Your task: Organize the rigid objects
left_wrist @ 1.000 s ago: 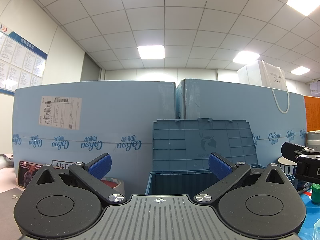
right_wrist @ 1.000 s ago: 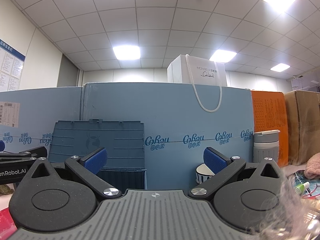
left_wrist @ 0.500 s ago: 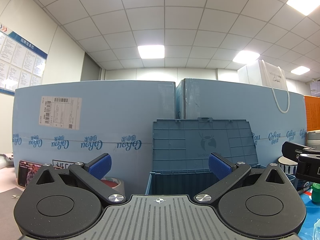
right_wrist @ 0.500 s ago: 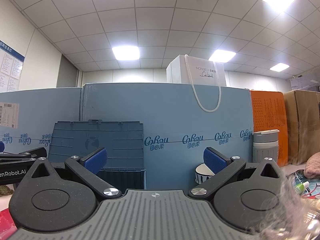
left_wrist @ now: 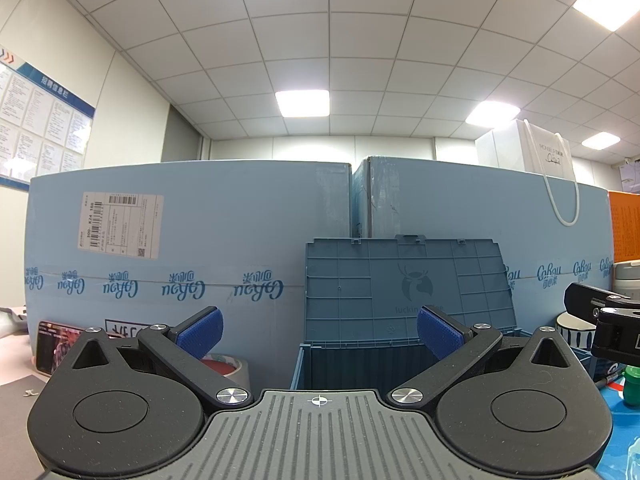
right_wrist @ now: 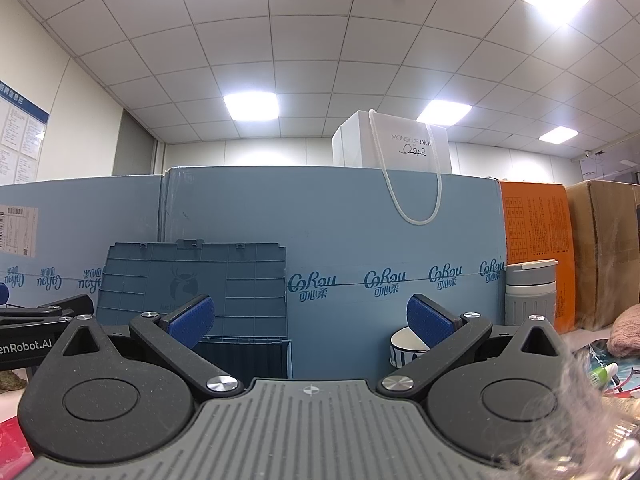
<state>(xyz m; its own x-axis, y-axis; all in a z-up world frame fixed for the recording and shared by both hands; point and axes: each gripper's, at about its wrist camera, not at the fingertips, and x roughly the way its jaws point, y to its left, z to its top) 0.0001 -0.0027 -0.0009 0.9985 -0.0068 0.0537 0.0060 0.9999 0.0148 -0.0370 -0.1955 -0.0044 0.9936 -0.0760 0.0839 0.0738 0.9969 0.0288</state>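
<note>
Left wrist view, left to right: a phone [left_wrist: 54, 342] is seen leaning at the foot of the big blue cartons [left_wrist: 192, 256]; a tape roll [left_wrist: 228, 366] lies next to it, partly hidden by the left claw [left_wrist: 318, 330]. The left claw is held wide apart, nothing between its blue pads [left_wrist: 200, 330]. Straight ahead the blue storage bin [left_wrist: 360, 364] is seen, its lid [left_wrist: 404, 280] raised and leaned back on the cartons. Further right a striped bowl [left_wrist: 572, 330] is partly covered by the other claw's body; a green bottle cap [left_wrist: 631, 384] and a marker [left_wrist: 608, 380] are seen on the blue-covered tabletop [left_wrist: 628, 424].

Right wrist view, left to right: the bin [right_wrist: 244, 354] and its lid [right_wrist: 196, 284] are seen left of centre. The right claw [right_wrist: 310, 320] is spread apart, empty. The striped bowl [right_wrist: 404, 346] is seen just behind its right pad [right_wrist: 430, 322]. A white gift bag [right_wrist: 400, 148] is set on top of the cartons [right_wrist: 360, 220]. A grey flask [right_wrist: 530, 292] stands before an orange box [right_wrist: 534, 236], a brown carton [right_wrist: 604, 248] beside it. Pink fabric [right_wrist: 626, 328] and a small tube [right_wrist: 602, 370] lie at far right.
</note>
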